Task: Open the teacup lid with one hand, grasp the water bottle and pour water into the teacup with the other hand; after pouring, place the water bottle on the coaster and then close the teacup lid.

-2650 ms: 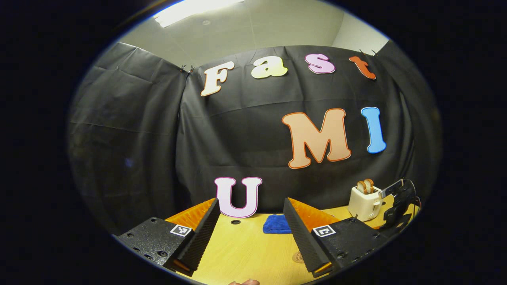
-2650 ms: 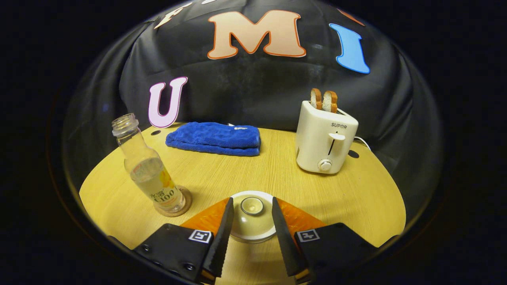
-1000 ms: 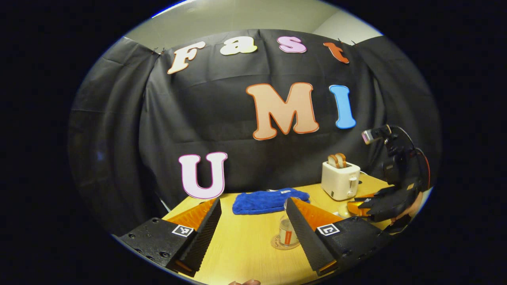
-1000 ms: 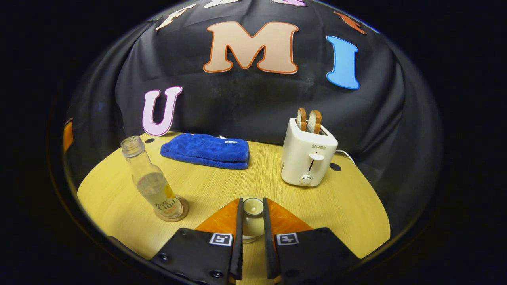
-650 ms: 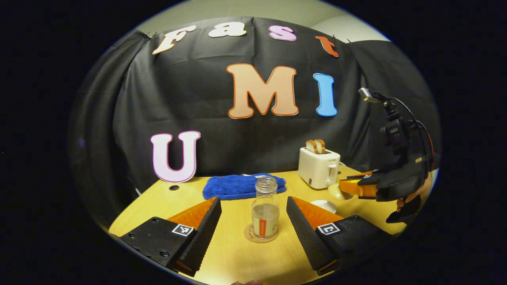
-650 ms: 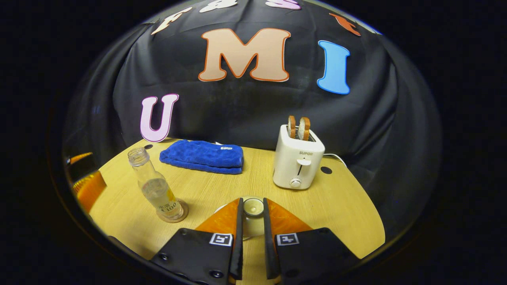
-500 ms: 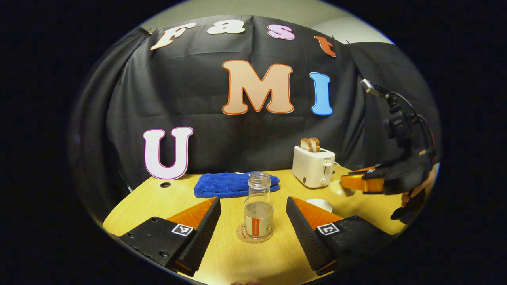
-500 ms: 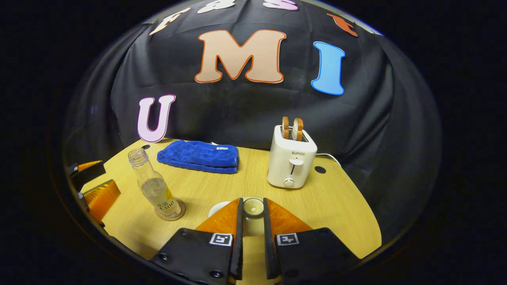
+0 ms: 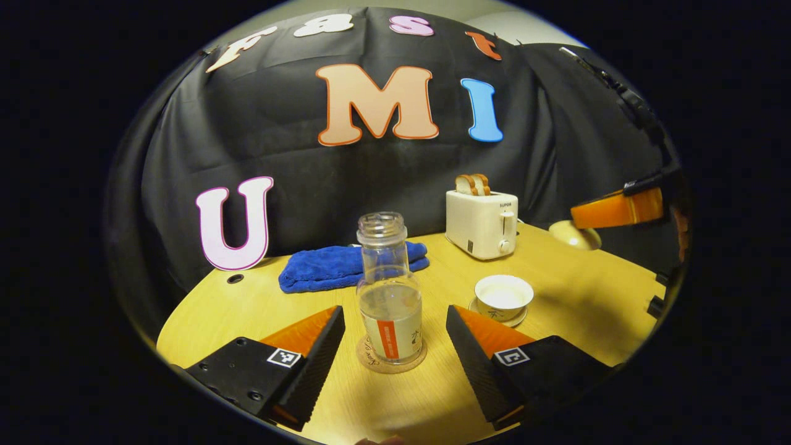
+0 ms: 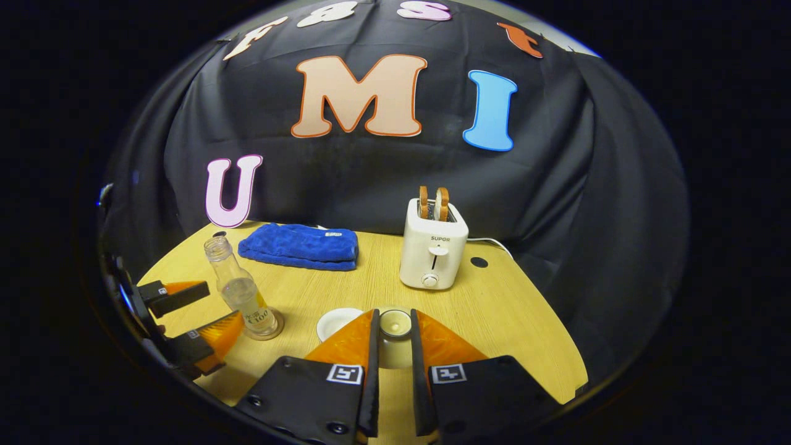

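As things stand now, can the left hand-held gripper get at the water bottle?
Probably yes. The left hand-held gripper is open, and the water bottle stands upright on its coaster right ahead between the fingers, with nothing in between.

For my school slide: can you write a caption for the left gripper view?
Open left tongs reach around the water bottle on its coaster, beside the uncovered teacup.

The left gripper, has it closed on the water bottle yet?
No, in the left gripper view the left gripper is open, its fingers standing apart on either side of the water bottle, which stands upright on the coaster.
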### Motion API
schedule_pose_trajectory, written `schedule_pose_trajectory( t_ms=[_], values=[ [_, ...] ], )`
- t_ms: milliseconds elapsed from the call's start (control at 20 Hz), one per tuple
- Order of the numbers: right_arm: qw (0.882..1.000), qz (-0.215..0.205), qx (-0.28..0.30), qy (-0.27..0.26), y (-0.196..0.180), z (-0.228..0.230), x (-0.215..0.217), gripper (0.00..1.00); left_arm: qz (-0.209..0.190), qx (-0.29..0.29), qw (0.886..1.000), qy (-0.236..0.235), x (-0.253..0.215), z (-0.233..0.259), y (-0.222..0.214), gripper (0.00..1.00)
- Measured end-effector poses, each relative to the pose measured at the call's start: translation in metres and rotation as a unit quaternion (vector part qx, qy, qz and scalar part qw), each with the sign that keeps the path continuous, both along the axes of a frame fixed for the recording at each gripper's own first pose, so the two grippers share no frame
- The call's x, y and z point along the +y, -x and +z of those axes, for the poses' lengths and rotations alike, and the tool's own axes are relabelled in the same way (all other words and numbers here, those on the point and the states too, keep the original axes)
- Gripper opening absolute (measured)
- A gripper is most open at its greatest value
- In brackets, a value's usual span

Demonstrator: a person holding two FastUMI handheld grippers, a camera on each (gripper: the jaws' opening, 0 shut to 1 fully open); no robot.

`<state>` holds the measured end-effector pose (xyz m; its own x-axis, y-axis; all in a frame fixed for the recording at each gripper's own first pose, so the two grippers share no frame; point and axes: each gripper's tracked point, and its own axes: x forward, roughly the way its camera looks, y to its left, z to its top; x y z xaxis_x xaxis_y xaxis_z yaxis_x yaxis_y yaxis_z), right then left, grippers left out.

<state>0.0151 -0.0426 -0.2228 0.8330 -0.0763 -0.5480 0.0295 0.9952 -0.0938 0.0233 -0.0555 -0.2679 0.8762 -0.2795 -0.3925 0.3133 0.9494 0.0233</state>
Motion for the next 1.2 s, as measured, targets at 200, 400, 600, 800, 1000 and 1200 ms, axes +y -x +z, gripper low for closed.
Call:
schedule_pose_trajectory(
  t_ms=[200,400,600,800,1000,1200],
  values=[
    [1.000,-0.009,0.009,0.008,0.012,0.001,-0.005,0.26,0.004,0.016,1.000,-0.001,-0.003,-0.021,-0.008,0.98],
    [1.000,-0.017,0.010,0.016,0.019,0.008,-0.008,0.26,0.004,0.031,1.000,-0.001,-0.003,-0.037,-0.014,0.98],
    [0.999,-0.025,0.008,0.021,0.024,0.013,-0.012,0.26,-0.004,0.039,0.999,-0.011,-0.007,-0.049,-0.021,0.98],
    [0.999,-0.028,0.010,0.023,0.029,0.013,-0.014,0.26,-0.009,0.030,0.999,-0.028,-0.007,-0.050,-0.031,0.96],
    [0.999,-0.024,0.007,0.021,0.028,0.015,-0.015,0.26,-0.014,0.027,0.999,-0.038,-0.008,-0.050,-0.034,0.78],
    [1.000,-0.021,0.006,0.013,0.026,0.013,-0.019,0.26,-0.014,0.024,0.996,-0.082,-0.005,-0.047,-0.038,0.73]
  ],
)
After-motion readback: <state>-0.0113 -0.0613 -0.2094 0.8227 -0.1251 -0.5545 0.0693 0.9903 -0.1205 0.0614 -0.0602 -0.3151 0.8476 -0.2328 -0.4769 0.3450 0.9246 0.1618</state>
